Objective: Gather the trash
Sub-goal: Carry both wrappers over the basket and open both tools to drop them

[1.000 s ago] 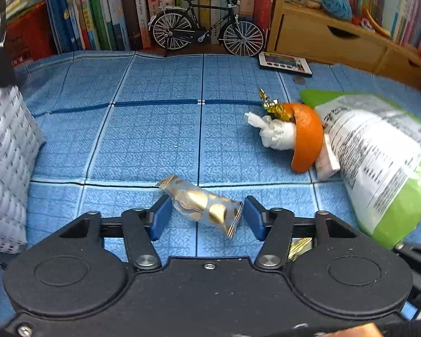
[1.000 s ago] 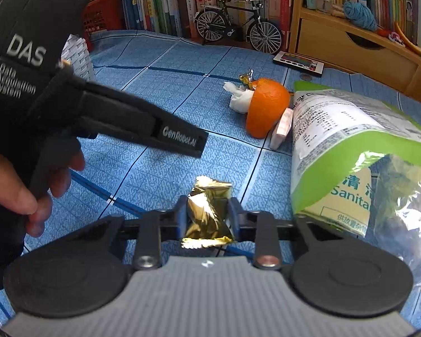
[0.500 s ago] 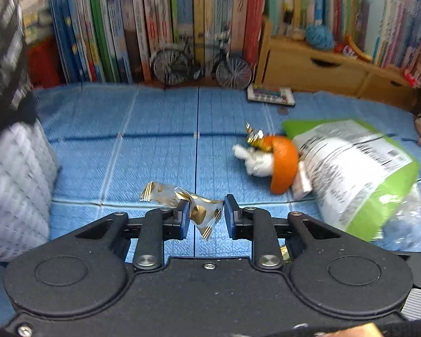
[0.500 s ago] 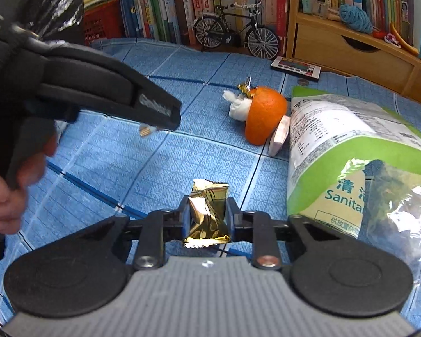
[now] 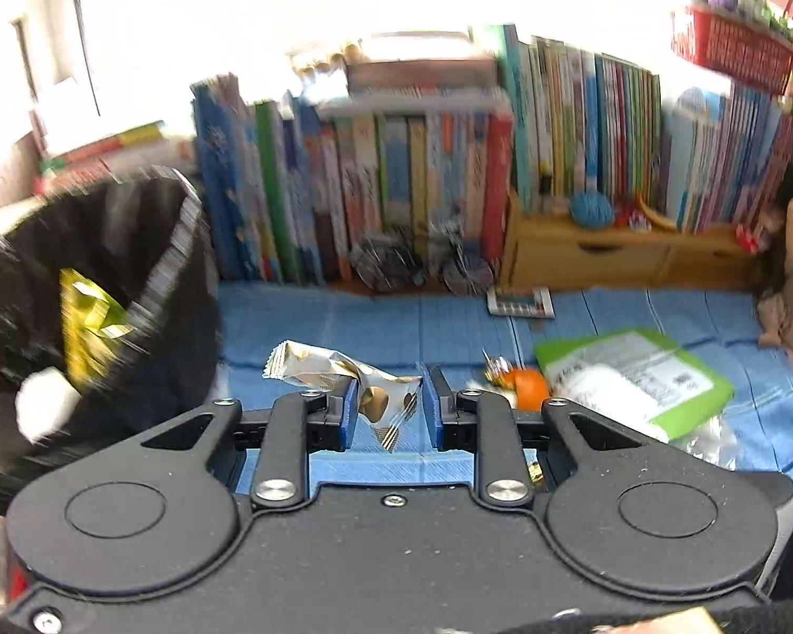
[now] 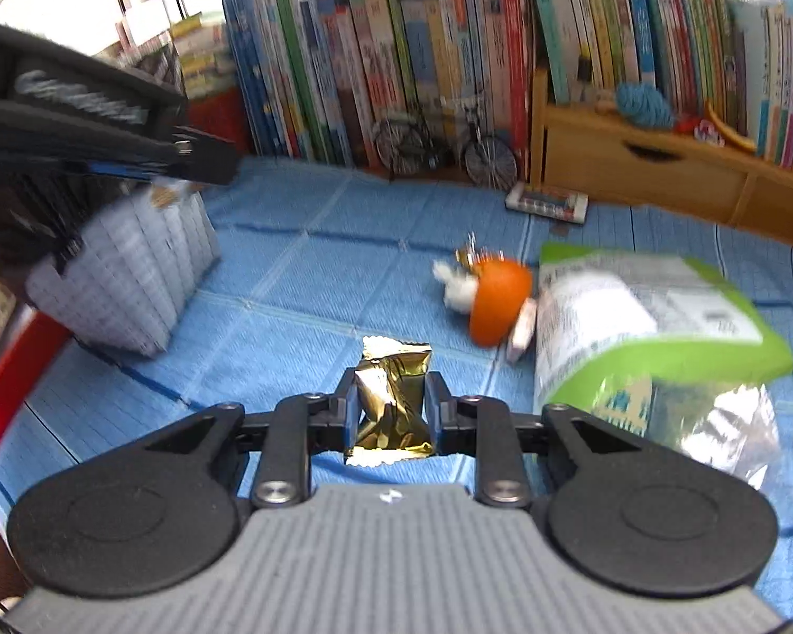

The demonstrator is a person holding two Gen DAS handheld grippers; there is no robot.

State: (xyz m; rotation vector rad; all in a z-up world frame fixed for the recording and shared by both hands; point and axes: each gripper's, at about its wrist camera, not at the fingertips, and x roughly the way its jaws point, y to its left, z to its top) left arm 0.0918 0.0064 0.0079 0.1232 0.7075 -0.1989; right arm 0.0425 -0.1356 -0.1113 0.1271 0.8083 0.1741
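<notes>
Two wrappers lifted, more trash left on the blue mat

The left hand-held gripper (image 5: 387, 412) is clenched on a gold-spotted wrapper (image 5: 343, 372) beside the black-lined bin (image 5: 148, 285), which only the left view shows holding trash; the right hand-held gripper (image 6: 388, 412) grasps a gold foil packet (image 6: 394, 396), its view showing clearer the orange peel (image 6: 497, 304), tissue (image 6: 457, 288) and green bag (image 6: 655, 317) uncollected

Bin (image 5: 148, 285) left — peel (image 5: 528, 388) right.

Both wrist views: angled down, close | shared: blue mat (image 5: 375, 327), orange peel (image 6: 499, 306), bookshelf (image 6: 396, 53)
</notes>
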